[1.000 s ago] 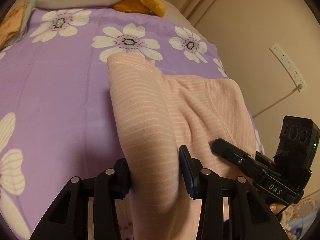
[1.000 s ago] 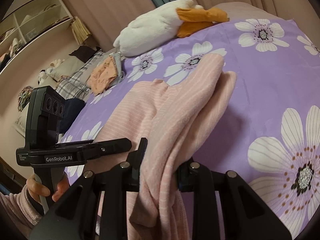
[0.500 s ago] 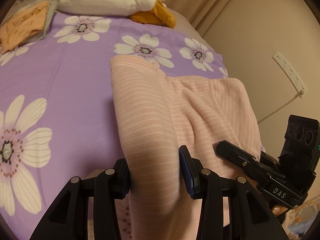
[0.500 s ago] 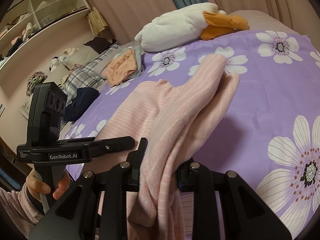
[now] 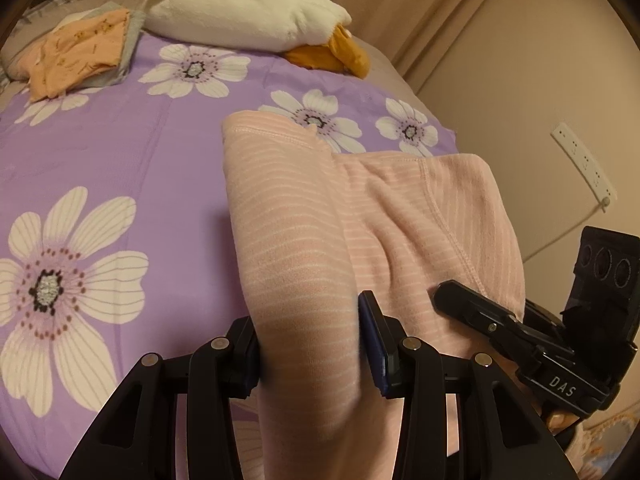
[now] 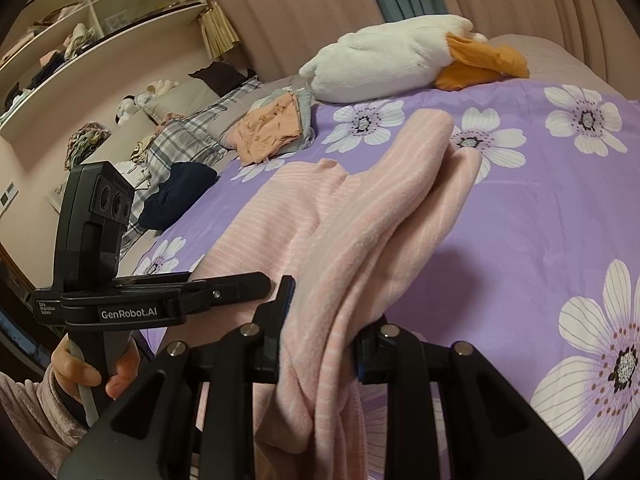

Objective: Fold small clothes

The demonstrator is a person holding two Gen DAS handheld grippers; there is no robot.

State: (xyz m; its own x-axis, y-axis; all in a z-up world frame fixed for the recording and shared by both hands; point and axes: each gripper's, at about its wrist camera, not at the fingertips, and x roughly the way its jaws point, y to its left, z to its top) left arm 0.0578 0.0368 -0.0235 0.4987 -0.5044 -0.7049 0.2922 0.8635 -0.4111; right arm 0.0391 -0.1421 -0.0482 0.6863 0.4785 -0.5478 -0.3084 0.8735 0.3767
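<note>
My jaws on the left gripper (image 5: 310, 344) pinch a thick fold of the pink striped garment (image 5: 400, 216); those of my right gripper (image 6: 320, 332) clamp another bunched fold of it. The garment runs away from both pairs toward the far end of the purple flowered bed (image 5: 120, 160), its long axis straight ahead, its far part resting on the bed. Both hands are equally near. One handle reads "DAS", the other "GenRobot.AI".
</note>
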